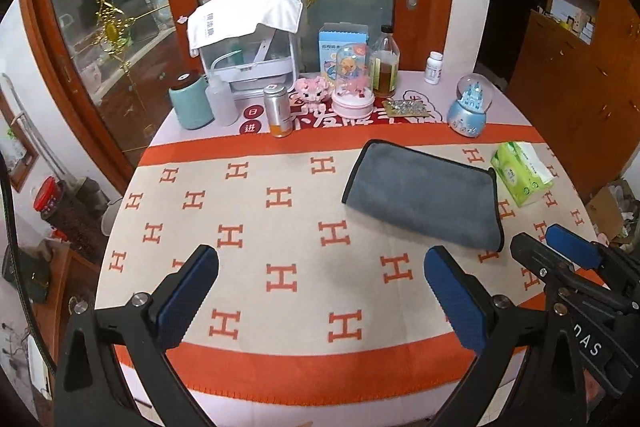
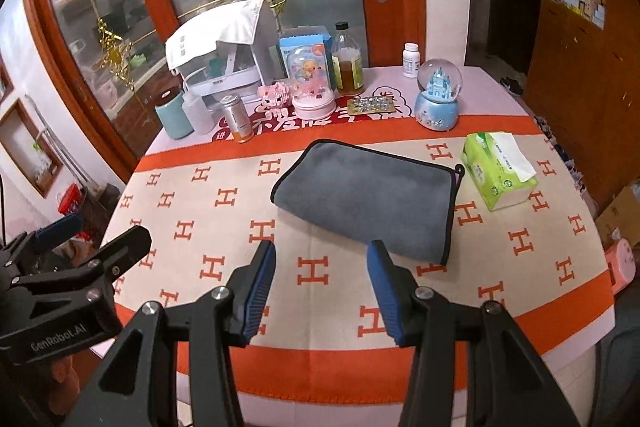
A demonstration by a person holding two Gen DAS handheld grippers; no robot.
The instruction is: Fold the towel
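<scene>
The left gripper [image 1: 322, 291] is hovering over the near edge of the table [image 1: 248, 211] with its blue pads spread wide, holding nothing. The right gripper [image 2: 322, 287] is hanging beside it, jaws parted less widely and also empty. The grey towel [image 2: 366, 193] is lying folded toward the table's far right, apparently clear of both tools, near the tissue pack [image 2: 498, 169].

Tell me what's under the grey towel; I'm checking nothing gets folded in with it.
The grey towel lies already folded on the orange-and-cream H-patterned tablecloth, which shows all around it. Nothing pokes out at its edges. What lies between its layers or beneath it is covered, so I cannot tell.
</scene>
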